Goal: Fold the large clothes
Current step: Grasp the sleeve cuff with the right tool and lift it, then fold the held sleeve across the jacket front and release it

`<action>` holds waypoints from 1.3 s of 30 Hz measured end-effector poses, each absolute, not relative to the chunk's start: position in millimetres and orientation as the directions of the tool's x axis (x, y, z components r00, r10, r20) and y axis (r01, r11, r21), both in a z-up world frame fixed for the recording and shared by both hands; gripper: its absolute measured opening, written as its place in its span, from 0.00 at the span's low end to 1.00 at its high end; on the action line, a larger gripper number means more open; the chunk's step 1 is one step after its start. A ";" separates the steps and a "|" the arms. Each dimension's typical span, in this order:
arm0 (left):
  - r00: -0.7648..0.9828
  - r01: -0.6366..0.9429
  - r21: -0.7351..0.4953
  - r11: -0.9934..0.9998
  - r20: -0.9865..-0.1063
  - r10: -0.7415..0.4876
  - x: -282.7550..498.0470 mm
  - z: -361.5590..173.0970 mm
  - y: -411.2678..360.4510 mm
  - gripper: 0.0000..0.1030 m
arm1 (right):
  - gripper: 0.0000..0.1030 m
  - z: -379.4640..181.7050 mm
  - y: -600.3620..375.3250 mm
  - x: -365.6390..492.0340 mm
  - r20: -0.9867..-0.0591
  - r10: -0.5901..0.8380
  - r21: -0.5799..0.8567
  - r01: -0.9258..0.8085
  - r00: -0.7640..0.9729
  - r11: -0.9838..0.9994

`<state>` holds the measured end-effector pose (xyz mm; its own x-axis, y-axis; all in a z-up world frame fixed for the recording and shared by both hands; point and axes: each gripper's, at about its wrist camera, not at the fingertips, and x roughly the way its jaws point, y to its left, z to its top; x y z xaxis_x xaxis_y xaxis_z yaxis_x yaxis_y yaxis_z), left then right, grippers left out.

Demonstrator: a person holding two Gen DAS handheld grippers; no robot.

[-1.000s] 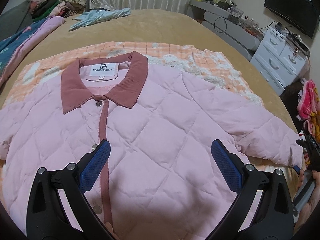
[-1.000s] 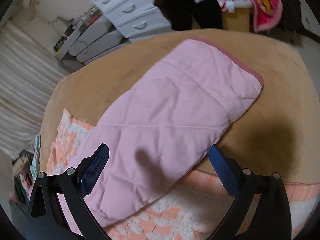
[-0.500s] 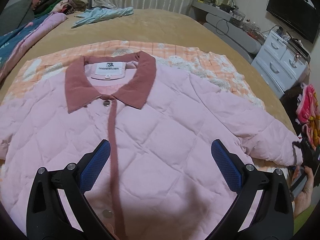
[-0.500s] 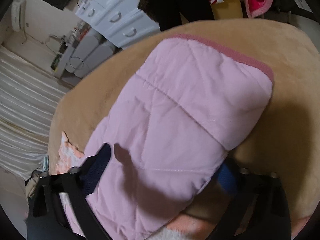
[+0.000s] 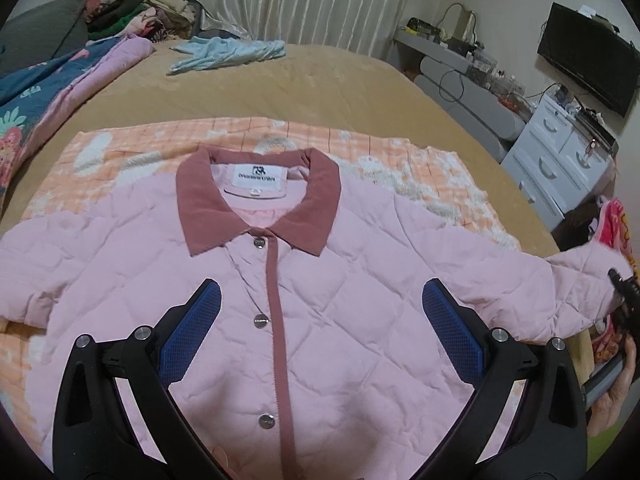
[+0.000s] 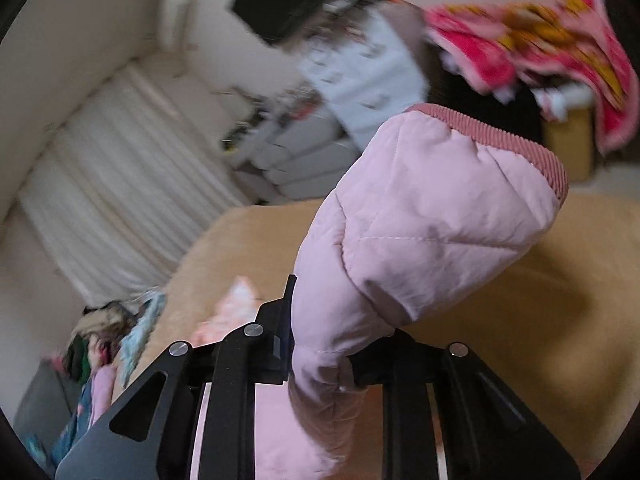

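Note:
A pink quilted jacket with a dusty-rose collar lies front up, buttoned, on an orange checked blanket on the bed. My left gripper is open and empty, hovering above the jacket's chest. My right gripper is shut on the jacket's right sleeve and holds it lifted off the bed, its ribbed rose cuff uppermost. In the left wrist view the right gripper shows at the far right edge, at the sleeve's end.
The tan bedspread stretches beyond the blanket. A light blue garment and a clothes pile lie at the bed's far end. White drawers and a TV stand on the right. A pink patterned blanket hangs by the bed.
My right gripper closed on the sleeve and lifted it off the bed. My left gripper drifted slightly and stayed open above the jacket.

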<state>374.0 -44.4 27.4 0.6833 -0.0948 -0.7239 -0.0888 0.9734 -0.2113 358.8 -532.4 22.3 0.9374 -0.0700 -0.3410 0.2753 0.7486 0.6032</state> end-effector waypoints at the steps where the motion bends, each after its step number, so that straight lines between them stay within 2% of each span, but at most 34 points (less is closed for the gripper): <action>1: 0.686 -0.089 -0.213 0.973 -0.722 -0.095 372.6 29.5 -42.4 0.92 | 0.17 31.6 -524.3 358.7 -0.325 -0.057 0.590 0.249 0.944 0.768; 9: 0.707 -0.080 -0.217 0.973 -0.700 -0.098 357.6 53.2 -22.3 0.92 | 0.17 102.7 -442.2 346.6 -0.204 0.059 0.436 0.037 0.977 0.899; 13: 0.717 -0.084 -0.217 0.973 -0.691 -0.092 350.8 64.7 -7.8 0.92 | 0.17 125.6 -403.0 344.8 -0.187 0.109 0.364 -0.034 0.976 0.931; 24: 0.727 -0.122 -0.266 0.956 -0.680 -0.097 333.6 82.7 42.1 0.92 | 0.17 163.0 -301.9 355.7 -0.224 0.231 0.229 -0.179 0.947 0.957; 39: 0.743 -0.186 -0.346 0.920 -0.662 -0.099 310.8 78.7 123.1 0.92 | 0.17 156.6 -183.3 350.3 -0.299 0.353 0.146 -0.322 0.887 0.935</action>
<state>310.8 123.1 78.7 0.7427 -0.0988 -0.6623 -0.1861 0.9196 -0.3459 350.3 -183.3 156.6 0.8866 0.3526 -0.2994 -0.3224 0.9352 0.1465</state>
